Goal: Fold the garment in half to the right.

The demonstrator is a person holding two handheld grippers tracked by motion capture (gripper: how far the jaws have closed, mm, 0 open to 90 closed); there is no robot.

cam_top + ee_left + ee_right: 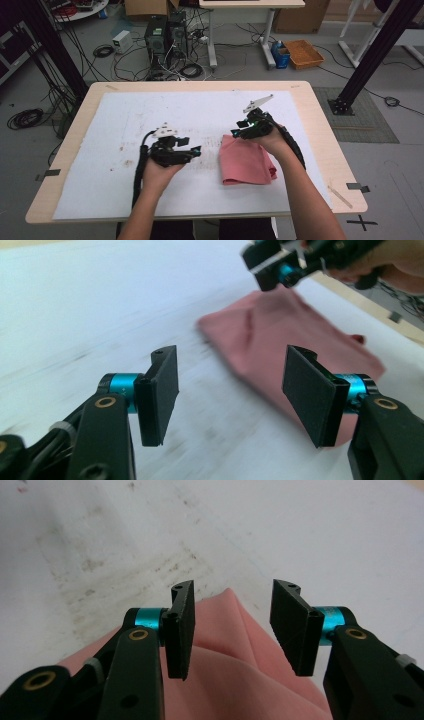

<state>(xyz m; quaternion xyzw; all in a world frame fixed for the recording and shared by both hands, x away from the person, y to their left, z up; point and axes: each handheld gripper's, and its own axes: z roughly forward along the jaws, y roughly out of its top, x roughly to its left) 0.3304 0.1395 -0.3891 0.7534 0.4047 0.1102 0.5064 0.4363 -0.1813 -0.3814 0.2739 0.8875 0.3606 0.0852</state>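
High view takes in a wooden desk (320,150) covered by a stained white sheet (150,115), and on the sheet a folded pink cloth (246,161) lying flat under and just in front of the right hand-held gripper (235,133). That cloth sits off to the right of the left hand-held gripper (198,150), near it but apart from it.

Right gripper view has the right hand-held gripper (231,625) released, its jaws spread with nothing between them, poised over a pointed corner of the pink cloth (235,645); whether the pads touch the fabric cannot be told. Left gripper view has the left hand-held gripper (230,392) likewise released and empty, aimed toward the near edge of the pink cloth (280,347), with the right hand-held gripper (277,272) beyond it.

Likely risk: the corner is stacked layers, so a shallow pinch could catch only the top one and pull the fold apart. Closing too low might drag the sheet along too.
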